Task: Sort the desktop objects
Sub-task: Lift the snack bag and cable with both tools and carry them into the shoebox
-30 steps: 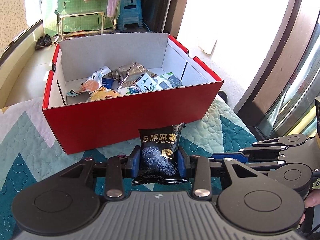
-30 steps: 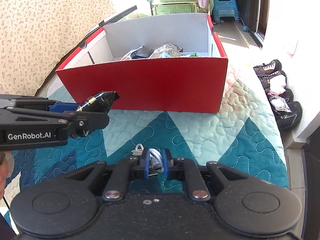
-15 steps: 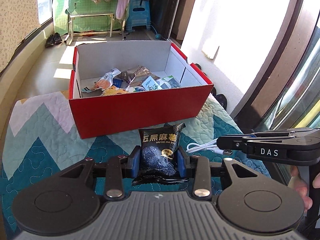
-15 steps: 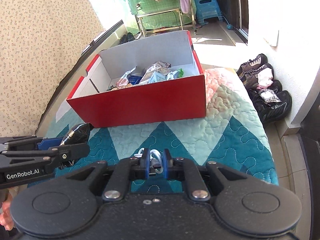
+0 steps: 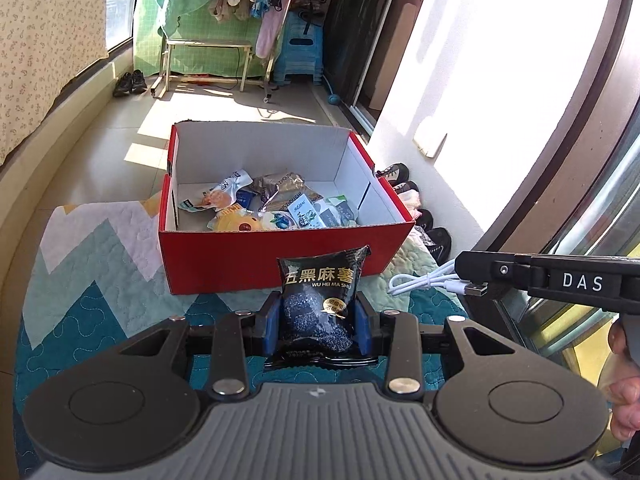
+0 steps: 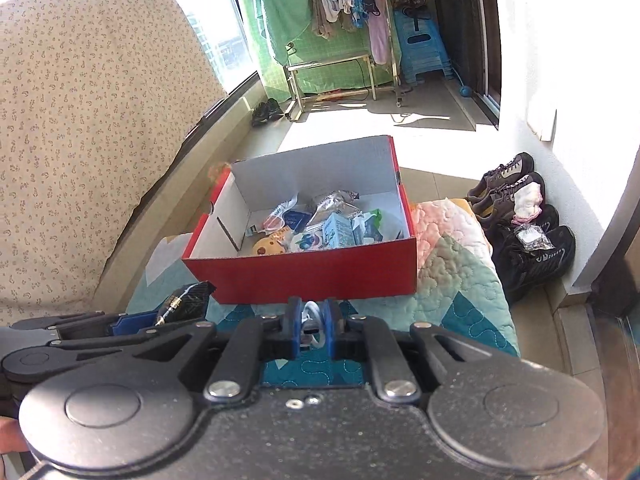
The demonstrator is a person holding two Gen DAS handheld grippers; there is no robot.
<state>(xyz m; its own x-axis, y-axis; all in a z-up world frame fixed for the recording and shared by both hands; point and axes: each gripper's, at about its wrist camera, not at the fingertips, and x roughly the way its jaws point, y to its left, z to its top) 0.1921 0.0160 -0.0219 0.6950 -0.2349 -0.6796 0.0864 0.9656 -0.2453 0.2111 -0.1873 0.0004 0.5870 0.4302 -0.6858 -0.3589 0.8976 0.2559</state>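
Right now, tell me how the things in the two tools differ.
The left tool clamps a black snack packet, flat, printed and upright; the right tool pinches a white USB cable, thin and coiled, its metal plug exposed. Both are held off the quilt, outside the red box.

Harsh sunlit glare, fisheye-warped edges
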